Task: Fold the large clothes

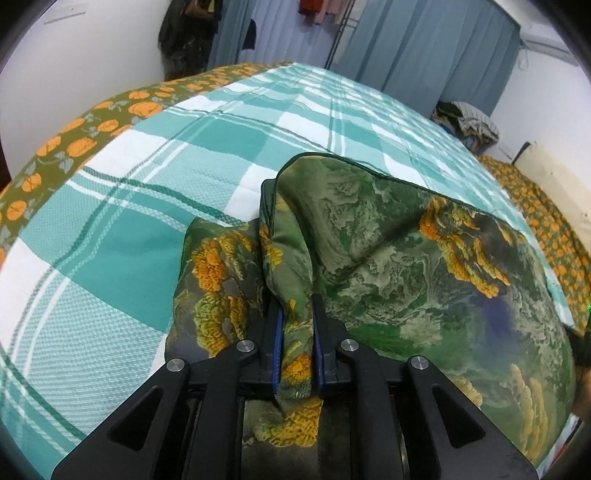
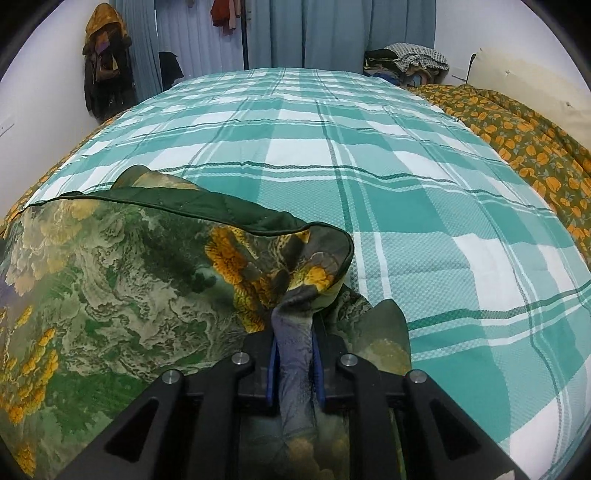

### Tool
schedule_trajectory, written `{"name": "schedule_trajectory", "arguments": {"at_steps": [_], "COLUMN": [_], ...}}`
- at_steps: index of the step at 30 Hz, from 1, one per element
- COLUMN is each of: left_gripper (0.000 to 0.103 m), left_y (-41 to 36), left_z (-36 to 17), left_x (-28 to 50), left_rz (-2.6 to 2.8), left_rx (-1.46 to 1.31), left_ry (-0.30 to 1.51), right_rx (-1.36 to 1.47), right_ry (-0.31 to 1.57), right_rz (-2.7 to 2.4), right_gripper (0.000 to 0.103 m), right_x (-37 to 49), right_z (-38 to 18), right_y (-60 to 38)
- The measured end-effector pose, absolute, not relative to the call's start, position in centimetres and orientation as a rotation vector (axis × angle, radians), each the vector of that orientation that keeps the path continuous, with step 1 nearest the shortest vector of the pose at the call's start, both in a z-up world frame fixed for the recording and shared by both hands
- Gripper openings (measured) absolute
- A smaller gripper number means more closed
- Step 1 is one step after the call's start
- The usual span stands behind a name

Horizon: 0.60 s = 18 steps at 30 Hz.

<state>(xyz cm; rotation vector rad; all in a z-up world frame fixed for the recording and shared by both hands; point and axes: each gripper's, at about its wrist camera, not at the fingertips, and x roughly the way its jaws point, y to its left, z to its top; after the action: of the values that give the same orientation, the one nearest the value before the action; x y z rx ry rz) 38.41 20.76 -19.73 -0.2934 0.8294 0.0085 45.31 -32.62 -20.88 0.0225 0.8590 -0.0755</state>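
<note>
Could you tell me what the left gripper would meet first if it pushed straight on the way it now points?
Probably the green printed garment that the left gripper already pinches, then the checked bedspread beneath.

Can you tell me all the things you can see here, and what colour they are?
printed garment: one, green with orange and yellow patches, bunched on the near part of the bed, pinched at two spots
checked bedspread: one, teal and white, covering the bed
flowered cover: one, olive with orange blooms, showing along both sides of the bed
curtains: pale blue, along the far wall
hanging coats: dark, on the left wall
clothes pile: mixed colours, far right corner
left gripper: one, black with blue pads, shut on the garment
right gripper: one, same colours, shut on the garment
</note>
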Motion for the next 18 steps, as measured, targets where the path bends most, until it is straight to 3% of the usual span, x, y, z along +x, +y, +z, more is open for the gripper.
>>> {"name": "schedule_trajectory", "arguments": {"at_steps": [2,4,6,8,10,12,18], "left_gripper": [0.02,0.036,0.062,0.068,0.075,0.087,0.092], "left_y": [20.4,20.1,19.9,19.3,18.5,17.3,12.5], "left_z": [-18.7,-17.2,-15.5,-13.5,-11.2,-9.1,-7.5], "left_x": [37.9,37.2,36.1,35.0,34.0,33.6,36.8], "left_rz": [0.018,0.02,0.008,-0.021,-0.06,-0.09,-0.194], "left_rx": [-0.261,-0.231,-0.229,-0.22,-0.192,-0.167,-0.14], "left_ry": [0.825,0.829,0.819,0.785,0.737,0.687,0.66], "right_rx": [0.005,-0.013,-0.047,-0.083,-0.078,-0.06,0.013], "right_ry": [0.848,0.847,0.862,0.852,0.82,0.769,0.791], "right_rz": [-0.087,-0.1,-0.104,-0.113,-0.109,-0.082,0.037], "right_gripper": [0.018,0.019,0.02,0.033,0.072,0.074,0.074], "right_x": [45.0,44.6,44.4,43.5,42.2,40.7,38.5], "right_z": [-20.5,-19.9,-18.9,-16.9,-14.9,-12.9,-10.2], "right_y": [-32.5,-32.3,-32.0,-32.0,-32.4,-32.8,-32.8]}}
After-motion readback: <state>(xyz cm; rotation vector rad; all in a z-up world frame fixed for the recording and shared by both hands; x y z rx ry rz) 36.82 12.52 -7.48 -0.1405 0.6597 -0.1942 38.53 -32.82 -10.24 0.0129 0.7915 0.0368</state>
